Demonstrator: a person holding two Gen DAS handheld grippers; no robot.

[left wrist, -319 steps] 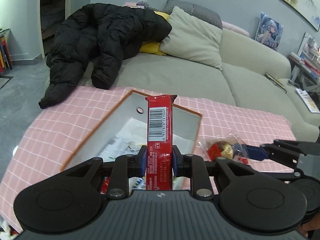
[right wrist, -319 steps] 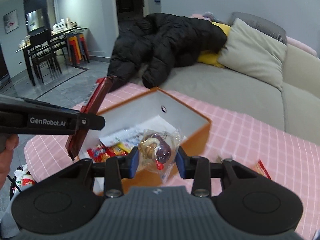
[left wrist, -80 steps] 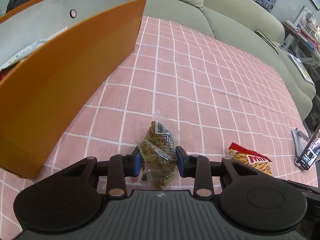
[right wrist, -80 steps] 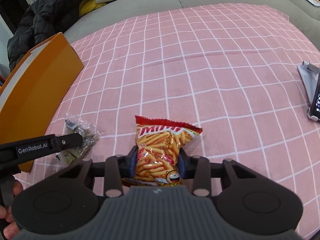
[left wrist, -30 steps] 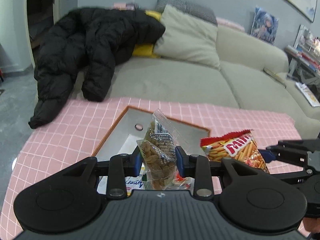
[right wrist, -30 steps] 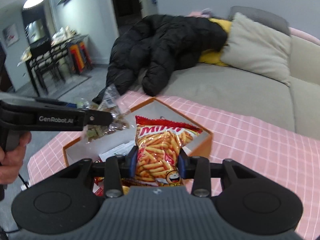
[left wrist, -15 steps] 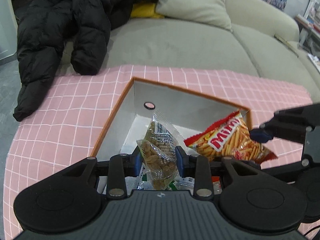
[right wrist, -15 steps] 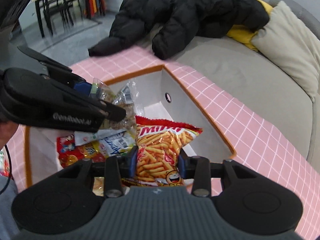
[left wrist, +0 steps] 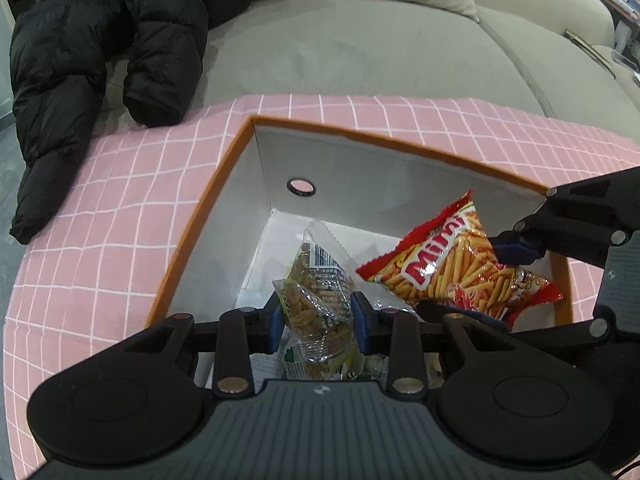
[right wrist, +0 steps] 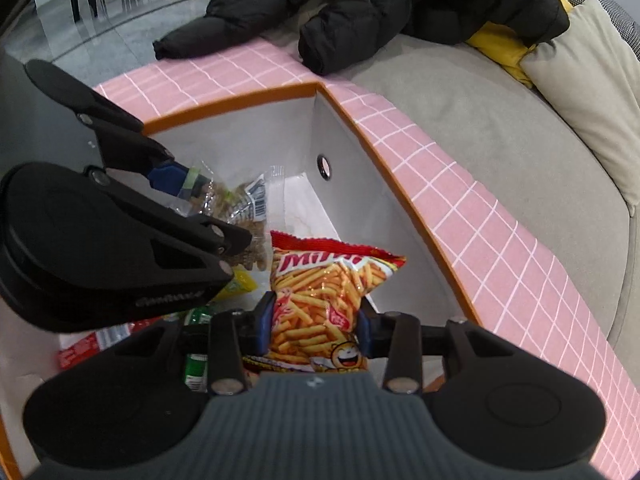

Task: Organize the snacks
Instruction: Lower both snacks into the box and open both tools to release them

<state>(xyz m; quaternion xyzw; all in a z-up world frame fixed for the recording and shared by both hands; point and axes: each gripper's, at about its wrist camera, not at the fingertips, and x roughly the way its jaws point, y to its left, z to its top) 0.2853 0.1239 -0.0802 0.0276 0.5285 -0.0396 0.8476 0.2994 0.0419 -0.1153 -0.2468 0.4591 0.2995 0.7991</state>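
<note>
We count two grippers, each carrying one snack over the one orange box (left wrist: 188, 236). The left gripper (left wrist: 318, 316) has its jaws narrowed onto a clear bag of nuts (left wrist: 316, 300), both blue pads pressing its sides. The right gripper (right wrist: 314, 326) has its jaws clamped on a red bag of snack sticks (right wrist: 320, 300), gripped at the lower end. Both bags hang inside the box opening, above its white floor and side by side; the two look just apart in the left wrist view.

Below them in the box we see several more packets: at least one red (right wrist: 84, 346), one green (right wrist: 196, 366) and one yellow (right wrist: 240, 282). We cannot give an exact total because the grippers cover part of the floor.

The box stands on one pink checked tablecloth (left wrist: 100, 216). Behind it is one grey sofa (left wrist: 360, 60) with one black jacket (left wrist: 104, 32) lying on it.
</note>
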